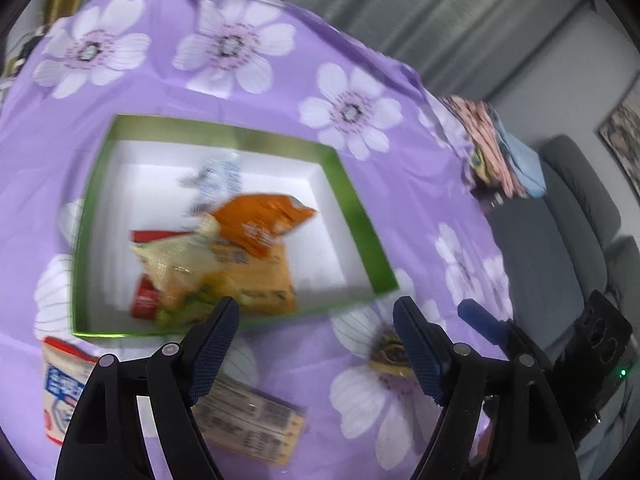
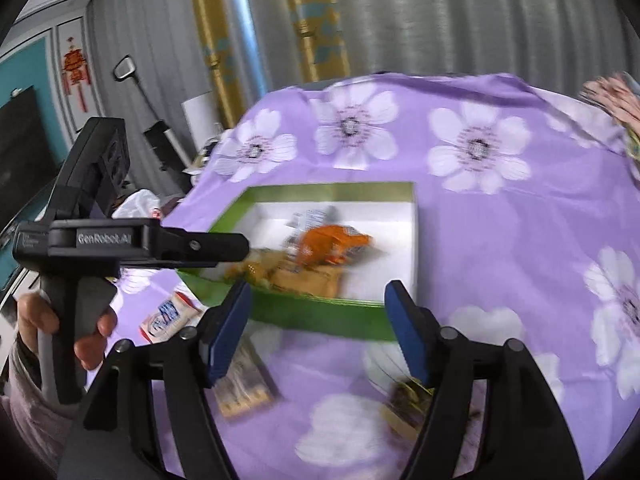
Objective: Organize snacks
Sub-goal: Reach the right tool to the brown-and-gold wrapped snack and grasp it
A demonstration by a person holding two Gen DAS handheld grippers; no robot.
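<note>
Purple flowered cloth over the counter (image 1: 248,92), grey curtains behind; green-rimmed box (image 1: 352,208) of snacks mid-counter.
Near the front edge, left to right: white-and-blue packet (image 1: 60,384), tan label-side packet (image 1: 256,416), dark packet (image 1: 390,354) still outside the box. Best to pick one, drop low, square the pads across its flat sides, lift clear of the rim. Left tool (image 1: 316,344) half open, empty, touching nothing; right tool (image 2: 320,328) likewise half spread, empty.

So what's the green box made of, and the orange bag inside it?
The green box looks like cardboard: stiff straight walls, matte white inside. The orange bag looks like thin plastic or foil: crinkled and slightly shiny, though blur leaves that open.
</note>
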